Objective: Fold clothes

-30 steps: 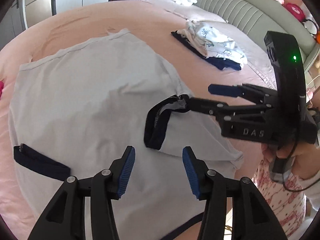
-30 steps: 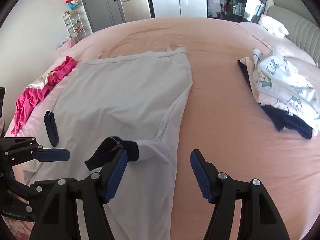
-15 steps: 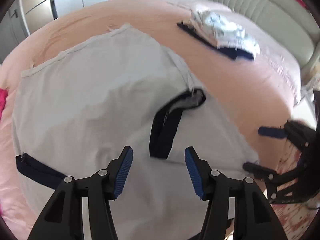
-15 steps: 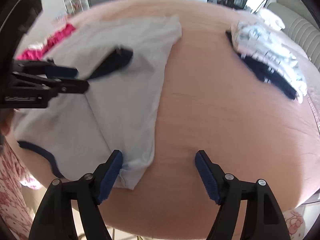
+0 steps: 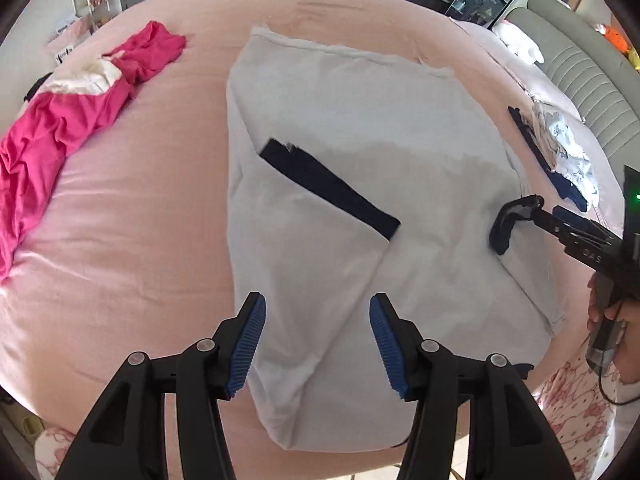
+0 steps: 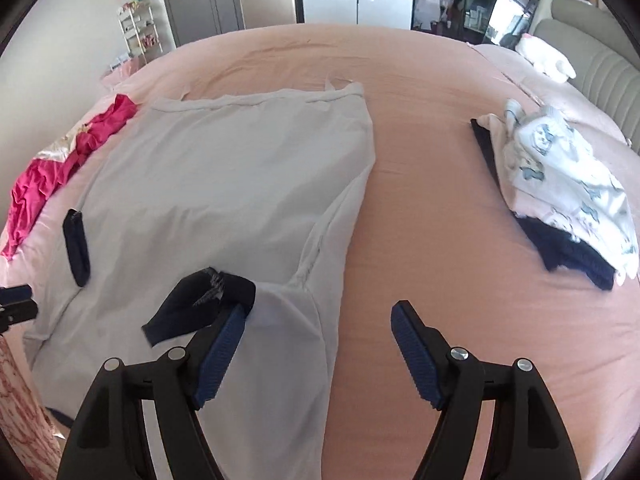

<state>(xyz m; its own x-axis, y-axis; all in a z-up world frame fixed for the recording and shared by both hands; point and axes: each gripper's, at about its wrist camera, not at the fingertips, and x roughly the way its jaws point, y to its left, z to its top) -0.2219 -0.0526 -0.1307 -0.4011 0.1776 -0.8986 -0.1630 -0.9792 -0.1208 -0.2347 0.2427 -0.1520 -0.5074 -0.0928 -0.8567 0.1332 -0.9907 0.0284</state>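
Hovering over the pink bedsheet [image 5: 120, 220] with the left gripper [image 5: 316, 320], jaws standing wide apart and gripping nothing. Looking along its fingers at the grey shirt [image 5: 360, 152], lying spread flat straight ahead, the near edge passing just under and between the blue pads [image 5: 246, 344]. Showing one sleeve folded in across the body ahead of the gripper, its navy cuff [image 5: 328, 188] lying as a slanted dark band on the grey cloth. Catching a magenta garment [image 5: 60, 128] crumpled well off to the left, apart from the shirt.

Reaching in from the far right of that view with the right gripper [image 6: 319, 332], a hand [image 5: 612, 312] wrapping its handle. Keeping those jaws wide apart too, clamping nothing. Touching the second navy cuff [image 6: 200, 308] with the tip of its left finger [image 6: 220, 356], the cuff bunching up there on the shirt's right sleeve; being hooked or merely resting against it, cannot tell. Leaving bare bedsheet between and ahead of the right gripper's fingers. Showing a folded stack [image 6: 560, 176] of white printed and navy clothes ahead to the right, well apart from the shirt, near the padded headboard [image 6: 600, 64].
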